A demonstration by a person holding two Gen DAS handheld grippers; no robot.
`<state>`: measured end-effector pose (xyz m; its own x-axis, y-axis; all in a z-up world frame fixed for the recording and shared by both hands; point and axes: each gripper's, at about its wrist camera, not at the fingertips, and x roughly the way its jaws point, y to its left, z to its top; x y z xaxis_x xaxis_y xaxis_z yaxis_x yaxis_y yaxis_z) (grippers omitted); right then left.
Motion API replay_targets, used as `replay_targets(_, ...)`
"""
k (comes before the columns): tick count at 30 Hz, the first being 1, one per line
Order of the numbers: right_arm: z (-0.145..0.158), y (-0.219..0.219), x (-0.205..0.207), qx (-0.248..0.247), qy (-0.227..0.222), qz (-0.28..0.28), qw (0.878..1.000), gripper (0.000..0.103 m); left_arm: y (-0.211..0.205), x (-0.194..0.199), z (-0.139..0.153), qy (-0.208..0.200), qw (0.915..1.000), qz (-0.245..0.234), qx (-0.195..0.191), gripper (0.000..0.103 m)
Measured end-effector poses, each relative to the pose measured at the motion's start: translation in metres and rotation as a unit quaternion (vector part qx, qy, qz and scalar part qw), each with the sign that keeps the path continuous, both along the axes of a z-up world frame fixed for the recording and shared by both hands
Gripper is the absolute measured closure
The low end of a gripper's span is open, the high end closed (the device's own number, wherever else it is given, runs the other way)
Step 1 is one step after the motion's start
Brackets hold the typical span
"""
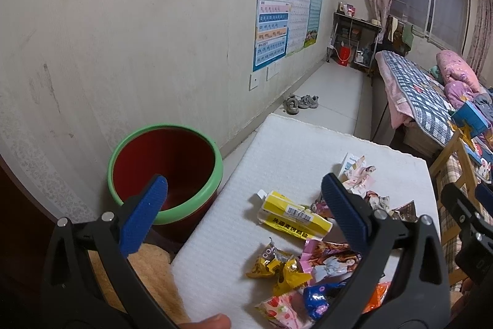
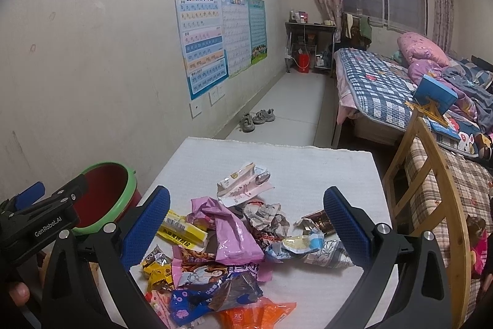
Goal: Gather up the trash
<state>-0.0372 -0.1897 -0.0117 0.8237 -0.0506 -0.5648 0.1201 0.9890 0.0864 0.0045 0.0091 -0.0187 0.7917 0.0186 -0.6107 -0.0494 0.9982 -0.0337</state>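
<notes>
A pile of snack wrappers (image 2: 234, 239) lies on the white-covered table (image 2: 277, 156). Among them are a yellow box (image 1: 292, 216), a pink wrapper (image 2: 234, 233) and a crumpled paper (image 2: 268, 216). A red bin with a green rim (image 1: 166, 171) stands left of the table by the wall. My left gripper (image 1: 243, 193) is open and holds nothing, its left finger over the bin's rim, its right finger above the wrappers. My right gripper (image 2: 246, 205) is open too, hovering over the pile with nothing between its fingers. The left gripper's body (image 2: 40, 224) shows at the left of the right wrist view.
A wooden chair (image 2: 431, 174) stands close to the table's right side. Behind it is a bed (image 2: 385, 82) with a checked quilt. Shoes (image 2: 257, 117) lie on the floor by the wall, under posters (image 2: 203, 42). An orange towel (image 1: 154, 276) lies at the table's near left.
</notes>
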Motion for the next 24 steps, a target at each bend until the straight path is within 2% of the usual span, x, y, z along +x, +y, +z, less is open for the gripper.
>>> replay_targets(12, -0.02, -0.009, 0.002, -0.005, 0.035, -0.004, 0.999, 0.007, 0.001, -0.002, -0.012, 0.018, 0.9995, -0.021, 0.012, 0.005)
replay_targets(17, -0.03, -0.014, 0.0, -0.001, 0.05, 0.002, 0.999, 0.007, -0.002, -0.001, -0.02, 0.035, 0.9981, -0.049, 0.002, 0.005)
replay_targets(21, -0.052, -0.015, -0.011, -0.022, 0.086, 0.025, 0.996, 0.007, -0.004, -0.016, -0.039, 0.053, 0.9965, -0.06, 0.026, 0.005)
replay_targets(24, -0.079, -0.016, -0.018, -0.014, 0.127, 0.042, 0.991, 0.007, -0.009, -0.026, -0.067, 0.093, 0.9913, -0.088, 0.031, 0.005)
